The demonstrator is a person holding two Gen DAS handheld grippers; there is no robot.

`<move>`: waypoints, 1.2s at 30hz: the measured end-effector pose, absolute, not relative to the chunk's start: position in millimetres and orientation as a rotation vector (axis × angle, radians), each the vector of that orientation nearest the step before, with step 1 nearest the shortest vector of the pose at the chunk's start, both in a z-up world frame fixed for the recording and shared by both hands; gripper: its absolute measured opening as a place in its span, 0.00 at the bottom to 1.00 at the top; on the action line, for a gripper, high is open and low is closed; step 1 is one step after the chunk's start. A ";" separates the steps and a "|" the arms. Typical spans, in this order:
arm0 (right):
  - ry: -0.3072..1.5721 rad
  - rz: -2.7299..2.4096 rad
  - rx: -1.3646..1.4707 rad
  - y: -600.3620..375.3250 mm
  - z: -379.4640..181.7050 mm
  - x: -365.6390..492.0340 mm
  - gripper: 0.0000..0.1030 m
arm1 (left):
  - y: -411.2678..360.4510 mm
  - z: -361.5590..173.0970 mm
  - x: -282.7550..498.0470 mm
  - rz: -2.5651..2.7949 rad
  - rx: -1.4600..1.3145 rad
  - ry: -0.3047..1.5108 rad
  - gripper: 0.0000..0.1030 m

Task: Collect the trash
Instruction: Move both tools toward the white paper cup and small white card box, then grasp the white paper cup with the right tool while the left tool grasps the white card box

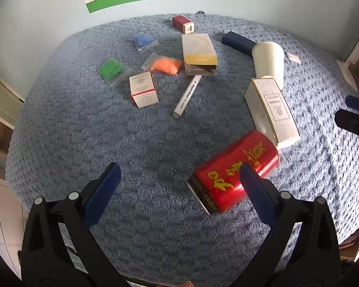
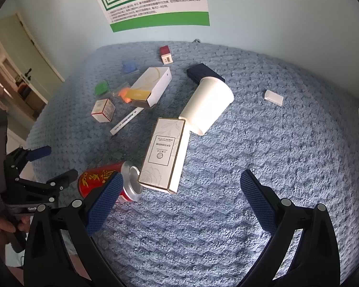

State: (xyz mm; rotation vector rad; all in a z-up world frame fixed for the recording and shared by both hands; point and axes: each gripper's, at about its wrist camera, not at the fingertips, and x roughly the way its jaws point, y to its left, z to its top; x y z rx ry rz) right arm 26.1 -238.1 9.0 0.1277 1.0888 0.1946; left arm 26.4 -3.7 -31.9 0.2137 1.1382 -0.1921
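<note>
Where it lies, red can (image 1: 234, 171) bears gold characters.

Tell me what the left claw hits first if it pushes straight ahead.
Probably the blue textured cloth: the left claw is open with bare cloth between its fingers. The red can lies just right of centre, behind its right finger.

On the blue textured cloth (image 1: 155, 131): one red drinks can with gold lettering (image 1: 234, 169); one white paper cup (image 1: 269, 59); four cardboard boxes, namely a tall white one with gold edging (image 1: 272, 110), an open white-and-yellow one (image 1: 198, 52), a small white-and-red one (image 1: 143, 88) and a small dark red one (image 1: 182, 23); three clear plastic bags, holding green (image 1: 110, 68), orange (image 1: 166, 65) and blue (image 1: 142, 39) material; one white marker pen (image 1: 187, 95); one dark navy case (image 1: 238, 41); one small flat white packet (image 1: 293, 57).
</note>
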 end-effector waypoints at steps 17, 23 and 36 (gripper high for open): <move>1.112 0.152 0.161 -249.6 -0.6 81.8 0.94 | 8.3 -37.1 101.1 -0.145 0.219 1.134 0.94; 1.138 0.113 0.215 -249.6 -14.0 111.1 0.94 | 9.9 -53.4 132.6 -0.137 0.217 1.163 0.94; 1.205 0.025 0.295 -244.5 -46.4 160.6 0.94 | 21.0 -83.9 188.9 -0.108 0.211 1.195 0.94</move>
